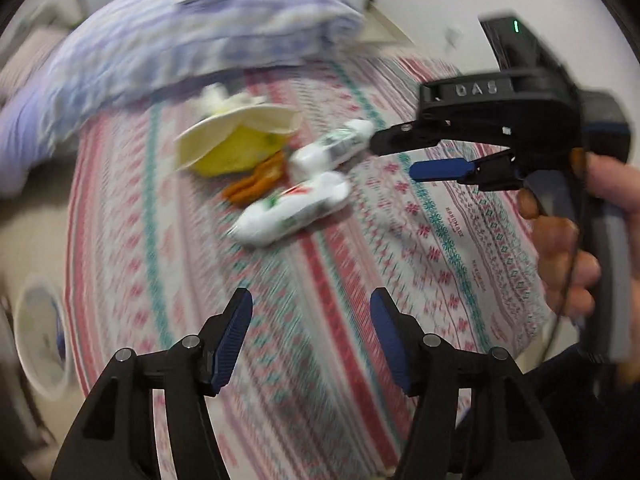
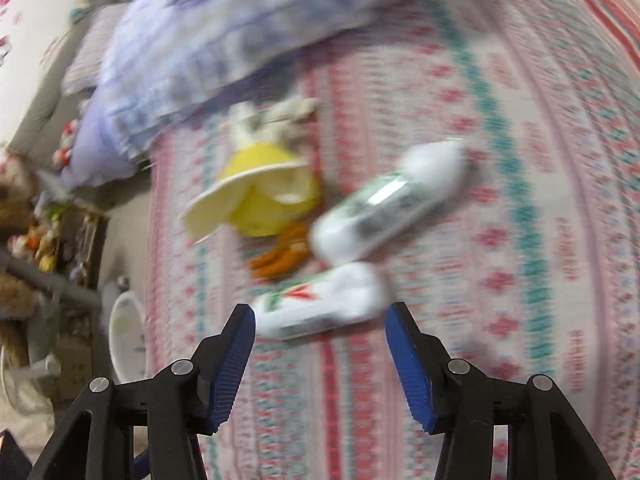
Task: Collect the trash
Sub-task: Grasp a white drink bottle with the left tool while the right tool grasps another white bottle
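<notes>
A pile of trash lies on a patterned bed sheet (image 1: 360,280). It holds a crushed yellow paper cup (image 1: 236,140) (image 2: 260,196), crumpled white tissue (image 1: 220,98) (image 2: 276,120), an orange wrapper (image 1: 260,180) (image 2: 280,260) and two white bottles, one nearer (image 1: 292,210) (image 2: 320,306) and one farther (image 1: 332,148) (image 2: 392,200). My left gripper (image 1: 311,300) is open and empty, well short of the pile. My right gripper (image 2: 320,316) is open, with the nearer bottle just ahead of its tips; it also shows in the left wrist view (image 1: 396,156), open, beside the farther bottle. Both views are motion-blurred.
A rumpled blue-and-white blanket (image 1: 180,40) (image 2: 224,28) lies behind the pile. A white bin (image 1: 40,336) (image 2: 128,340) stands on the floor left of the bed. Toys and clutter (image 2: 40,232) sit further left. A hand (image 1: 568,240) holds the right gripper.
</notes>
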{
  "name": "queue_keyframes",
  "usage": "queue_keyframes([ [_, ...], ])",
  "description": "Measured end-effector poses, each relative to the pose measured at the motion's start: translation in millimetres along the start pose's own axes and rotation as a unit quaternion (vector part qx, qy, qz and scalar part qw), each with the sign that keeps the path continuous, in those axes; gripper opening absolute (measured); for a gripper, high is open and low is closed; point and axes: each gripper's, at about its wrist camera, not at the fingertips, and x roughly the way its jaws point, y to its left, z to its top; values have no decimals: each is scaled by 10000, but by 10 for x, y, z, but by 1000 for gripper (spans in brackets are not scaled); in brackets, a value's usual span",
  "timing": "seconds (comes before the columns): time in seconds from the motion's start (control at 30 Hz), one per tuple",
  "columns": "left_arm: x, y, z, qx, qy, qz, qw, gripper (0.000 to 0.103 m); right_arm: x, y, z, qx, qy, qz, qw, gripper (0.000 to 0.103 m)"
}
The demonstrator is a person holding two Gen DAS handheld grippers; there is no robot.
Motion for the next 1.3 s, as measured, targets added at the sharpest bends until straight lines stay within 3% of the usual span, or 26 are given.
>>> queue_keyframes([
  [0.1,331,-197,232,524,302,260,9978,64,-18,-211,49,430,87,103,9990,60],
  [0.23,771,-274,447,1093,593,927,9879,64,-72,-351,112,540,115,89,9984,64],
  [0.4,999,-307,522,1569,452,1309,9779,69,-275,-588,221,924,-98,262,9953,67],
  [0.47,1006,-259,529,1412,332,1289,9810,59,-334,-652,267,983,-188,210,9948,68],
  [0.5,1013,-212,544,1288,346,1165,9842,49,-343,-677,285,1003,-203,191,9946,68],
  [0.57,993,-64,581,930,300,889,9912,49,-334,-719,311,1044,-180,174,9942,68],
  [0.77,854,251,486,58,397,274,9988,43,-223,-706,350,972,-99,107,9952,68],
  [0.93,539,547,155,-615,305,-183,9975,42,-93,-665,374,923,-32,78,9957,68],
  [1.1,275,836,-94,-810,214,-168,9963,42,40,-544,437,636,-112,12,9979,68],
  [1.2,172,1047,-236,-884,78,-49,9960,42,216,-525,431,859,49,219,9961,68],
  [1.3,162,1393,-384,-1354,-5,-183,9906,42,334,-475,465,960,-83,81,9953,68],
])
